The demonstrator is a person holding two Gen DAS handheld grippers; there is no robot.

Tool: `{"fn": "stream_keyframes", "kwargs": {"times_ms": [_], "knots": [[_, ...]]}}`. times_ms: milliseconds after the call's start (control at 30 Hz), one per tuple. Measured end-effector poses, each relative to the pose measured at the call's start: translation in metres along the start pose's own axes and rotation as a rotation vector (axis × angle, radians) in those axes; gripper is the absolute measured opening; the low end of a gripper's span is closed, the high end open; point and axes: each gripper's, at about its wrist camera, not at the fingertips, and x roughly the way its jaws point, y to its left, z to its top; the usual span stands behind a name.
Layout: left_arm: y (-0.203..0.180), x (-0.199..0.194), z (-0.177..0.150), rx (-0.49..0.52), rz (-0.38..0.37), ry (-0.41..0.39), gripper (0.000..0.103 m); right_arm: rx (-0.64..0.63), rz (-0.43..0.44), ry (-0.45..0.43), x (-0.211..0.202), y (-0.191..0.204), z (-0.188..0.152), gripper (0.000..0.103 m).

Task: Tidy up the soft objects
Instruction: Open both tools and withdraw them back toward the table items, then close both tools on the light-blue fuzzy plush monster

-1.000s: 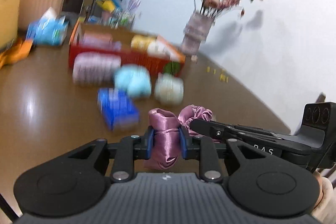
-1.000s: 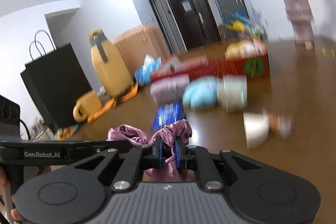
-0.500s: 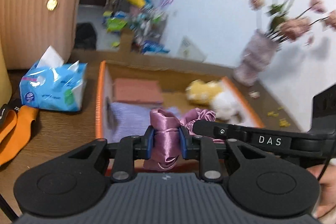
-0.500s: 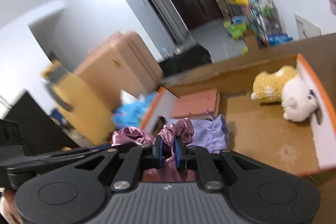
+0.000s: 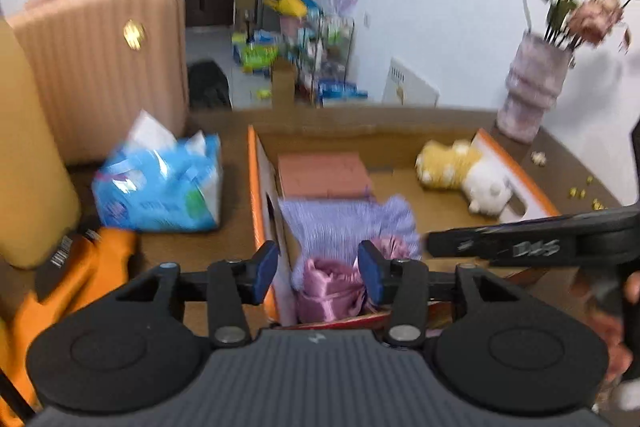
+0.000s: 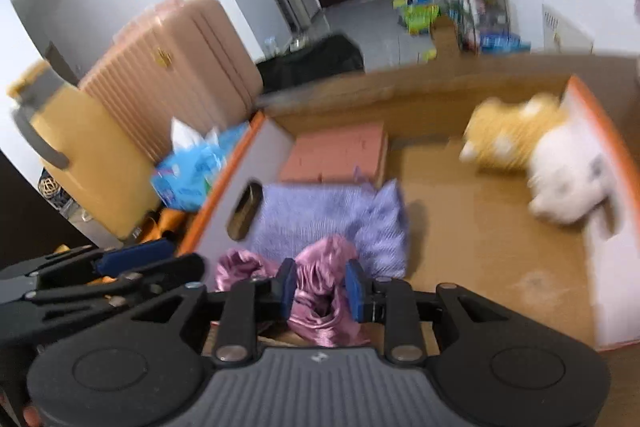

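Observation:
A pink satin scrunchie (image 5: pixel 328 287) (image 6: pixel 320 291) sits at the near end of an orange-rimmed cardboard box (image 5: pixel 256 187) (image 6: pixel 600 267), against a folded lilac cloth (image 5: pixel 344 223) (image 6: pixel 320 211). My left gripper (image 5: pixel 317 271) has its jaws opening, wide of the scrunchie, which lies nearer the right-hand pad. My right gripper (image 6: pixel 320 287) is opening too, the satin still bunched between its blue pads. Deeper in the box lie a folded salmon cloth (image 5: pixel 320 169) (image 6: pixel 340 155) and a yellow and white plush toy (image 5: pixel 464 171) (image 6: pixel 540 163).
Left of the box lies a blue tissue pack (image 5: pixel 160 187) with an orange strap (image 5: pixel 80 267) in front of it. A pink suitcase (image 5: pixel 100 59) and a yellow case (image 6: pixel 80 155) stand behind. A vase of flowers (image 5: pixel 532 95) stands at the far right.
Both grippers carried the scrunchie from the open table to over the box. Their jaws, shut on it before, have now spread, and the scrunchie has sagged into the box's near end.

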Motion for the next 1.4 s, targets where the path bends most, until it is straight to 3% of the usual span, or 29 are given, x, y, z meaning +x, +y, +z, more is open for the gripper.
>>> {"fn": "stream_keyframes", "kwargs": {"times_ms": [67,133,200,333,400,733,1000,1200,1333,1400], "knots": [[-0.002,-0.028,0.006,0.013,0.011,-0.047,0.057,-0.029,-0.025,-0.059,-0.039,0.000,0.006,0.033],[-0.002,-0.058,0.006,0.025,0.038,-0.106,0.075,-0.064,-0.061,-0.126,-0.081,-0.001,0.008,0.043],[-0.002,-0.089,0.001,0.039,0.070,-0.174,0.077,-0.095,-0.096,-0.191,-0.119,-0.004,0.004,0.056],[-0.003,-0.137,-0.018,0.052,0.151,-0.288,0.085,-0.186,-0.176,-0.306,-0.182,-0.008,-0.019,0.071],[-0.006,-0.150,-0.023,0.063,0.174,-0.302,0.085,-0.220,-0.222,-0.365,-0.201,-0.008,-0.030,0.085],[-0.019,-0.183,-0.039,0.032,0.108,-0.322,0.089,-0.271,-0.239,-0.443,-0.245,0.003,-0.069,0.085],[-0.034,-0.205,-0.137,-0.035,0.121,-0.318,0.089,-0.278,-0.155,-0.452,-0.250,0.004,-0.167,0.085],[-0.057,-0.215,-0.222,-0.042,0.126,-0.282,0.091,-0.209,-0.151,-0.428,-0.255,0.001,-0.254,0.085],[-0.063,-0.202,-0.243,-0.064,0.072,-0.171,0.091,-0.134,-0.147,-0.392,-0.255,-0.008,-0.286,0.085],[-0.068,-0.197,-0.242,-0.040,0.089,-0.172,0.091,-0.139,-0.159,-0.374,-0.252,-0.009,-0.289,0.084]]}}
